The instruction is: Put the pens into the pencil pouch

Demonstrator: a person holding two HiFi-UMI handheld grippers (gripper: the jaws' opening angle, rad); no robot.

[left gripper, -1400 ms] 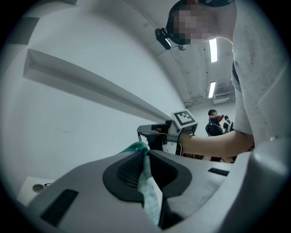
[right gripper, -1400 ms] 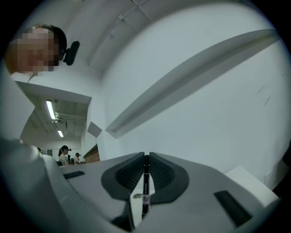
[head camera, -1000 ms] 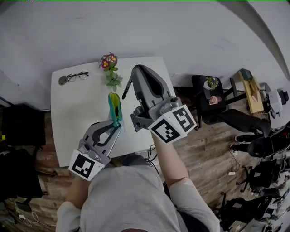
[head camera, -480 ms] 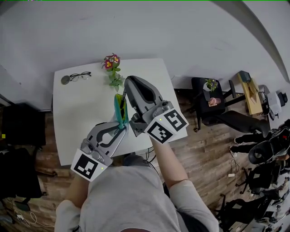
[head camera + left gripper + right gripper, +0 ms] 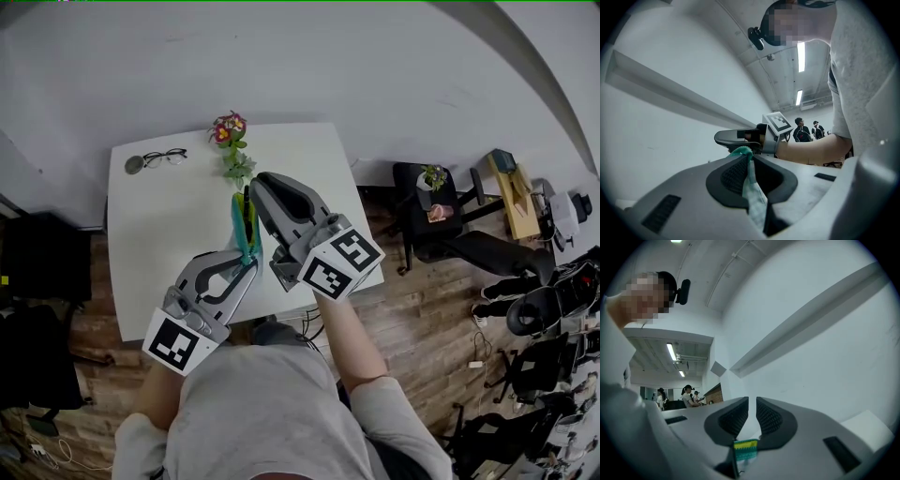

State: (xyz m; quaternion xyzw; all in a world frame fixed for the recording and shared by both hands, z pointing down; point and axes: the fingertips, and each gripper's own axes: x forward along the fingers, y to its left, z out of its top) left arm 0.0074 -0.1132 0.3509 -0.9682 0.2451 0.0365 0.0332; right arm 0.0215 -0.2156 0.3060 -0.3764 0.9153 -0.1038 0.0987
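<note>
pencil pouch [image 5: 245,234] lifted above the white table [image 5: 159,244], dark pen [image 5: 247,201] upright at its mouth.
left gripper [image 5: 246,270] is clamped on the pouch's teal fabric; right gripper [image 5: 254,187], just beside it, has its jaws closed on the pen. glasses [image 5: 161,157] and flowers [image 5: 229,131] sit at the table's far edge.

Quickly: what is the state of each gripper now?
Left gripper: closed on the pencil pouch.
Right gripper: closed on the pen, it seems.
</note>
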